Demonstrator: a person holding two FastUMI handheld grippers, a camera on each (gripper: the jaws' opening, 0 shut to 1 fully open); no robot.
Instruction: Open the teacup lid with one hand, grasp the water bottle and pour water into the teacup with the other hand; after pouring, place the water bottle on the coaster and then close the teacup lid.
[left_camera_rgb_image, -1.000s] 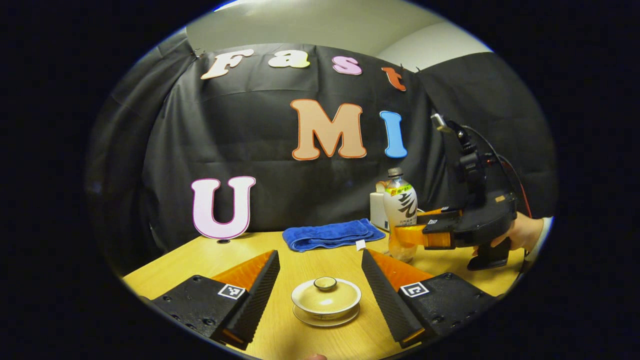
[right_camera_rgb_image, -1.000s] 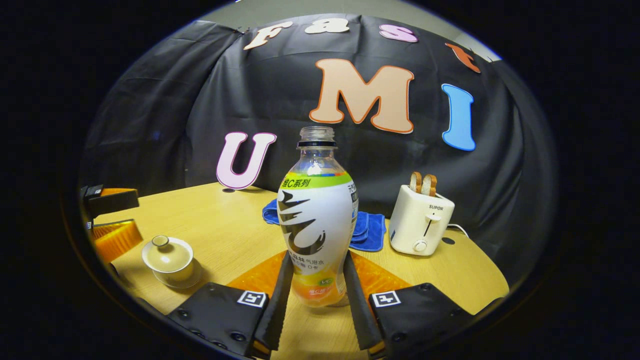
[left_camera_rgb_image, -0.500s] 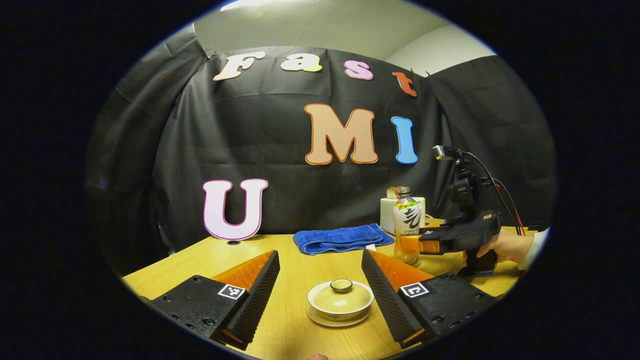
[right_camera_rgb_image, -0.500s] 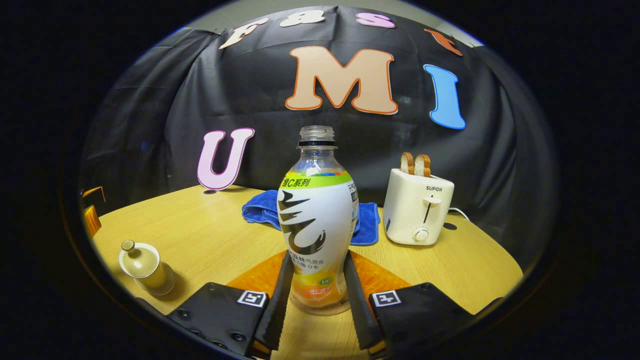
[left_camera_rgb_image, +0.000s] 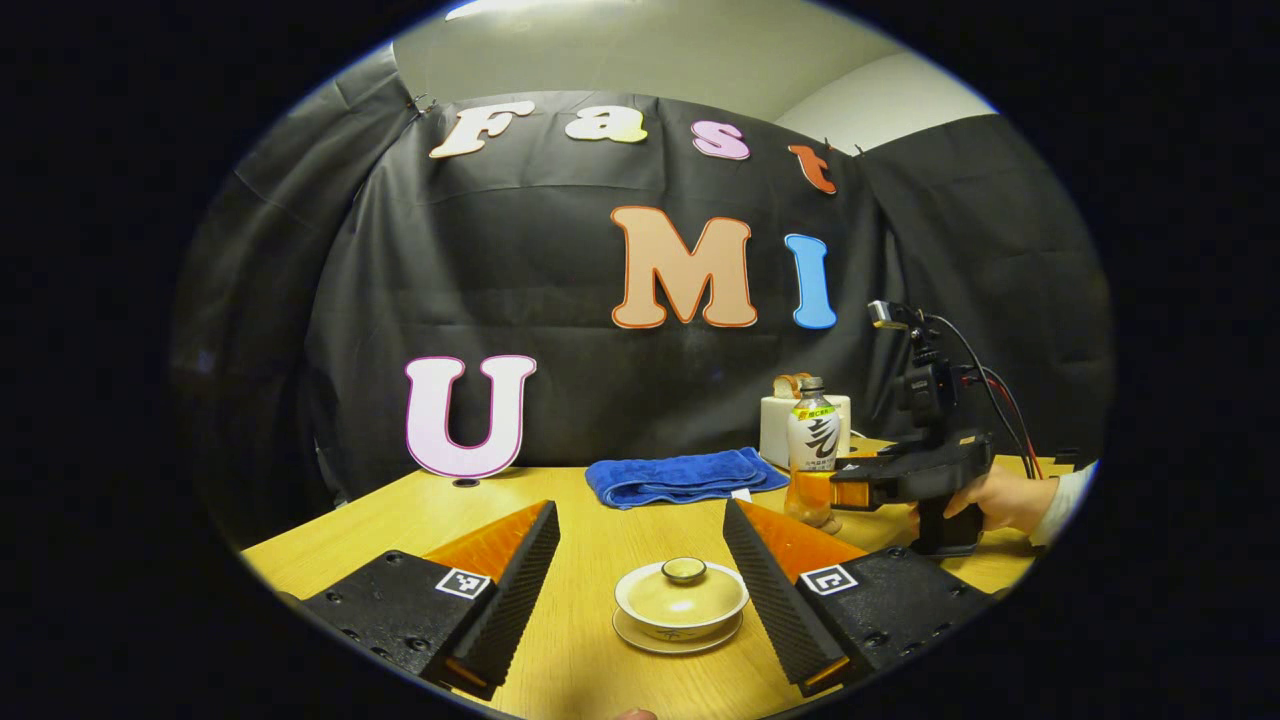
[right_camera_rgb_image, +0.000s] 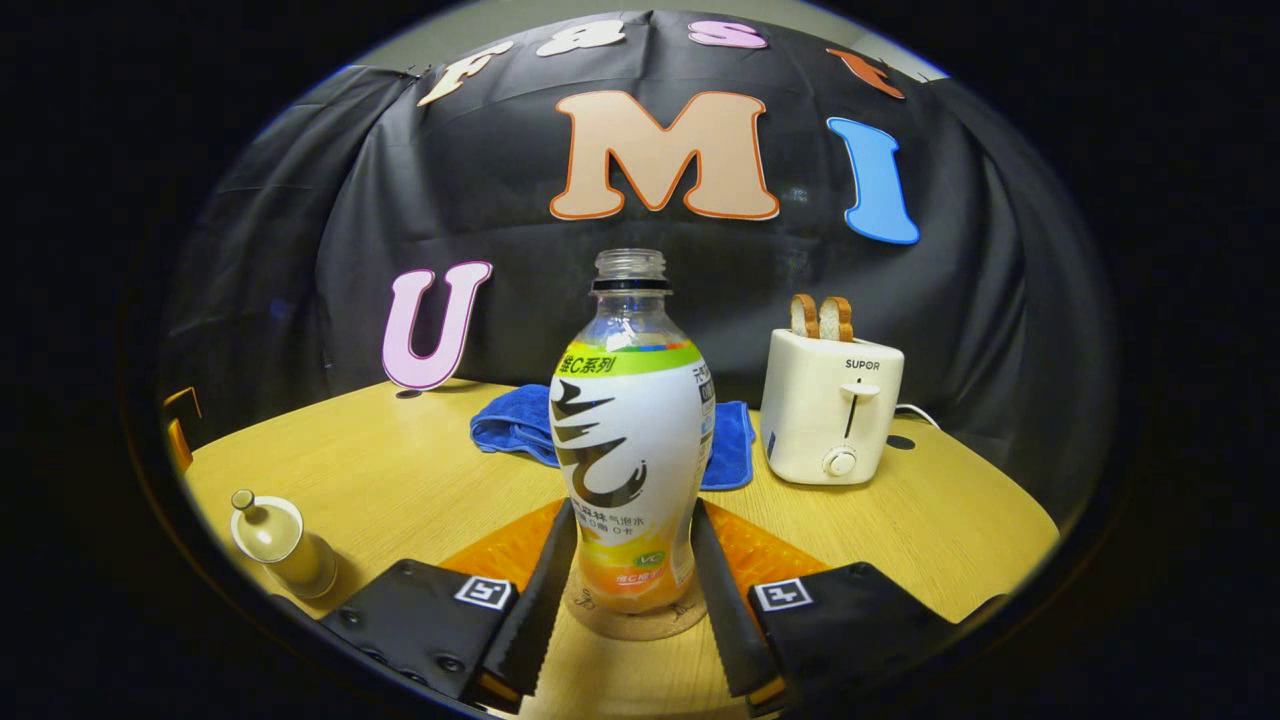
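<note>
Left gripper (left_camera_rgb_image: 640, 580): fingers spread wide, nothing held, parked either side of the teacup (left_camera_rgb_image: 680, 612) without touching it. Looks lined up to deal with the lid, I'd guess.
Teacup lid (left_camera_rgb_image: 683, 592): sitting on the cup, knob up, so the cup is closed. Cup is on its saucer near the table's (left_camera_rgb_image: 600, 530) front edge; in the right gripper view it's off to the far left (right_camera_rgb_image: 275, 540).
Right gripper (right_camera_rgb_image: 628, 590): fingers pressed against the water bottle's (right_camera_rgb_image: 630, 450) lower body, one each side, gripping low so it stays upright.
Water bottle: cap off, standing on the round coaster (right_camera_rgb_image: 633, 622), bottom looks like it's touching. Probably about ready to be let go.
Person's hand (left_camera_rgb_image: 1000, 497): holding the right gripper's handle, seen from the left gripper view (left_camera_rgb_image: 850, 490).
Blue towel (right_camera_rgb_image: 520, 430): folded, behind the bottle.
Toaster (right_camera_rgb_image: 832, 418): further back right, two slices sticking up, well out of the way.
</note>
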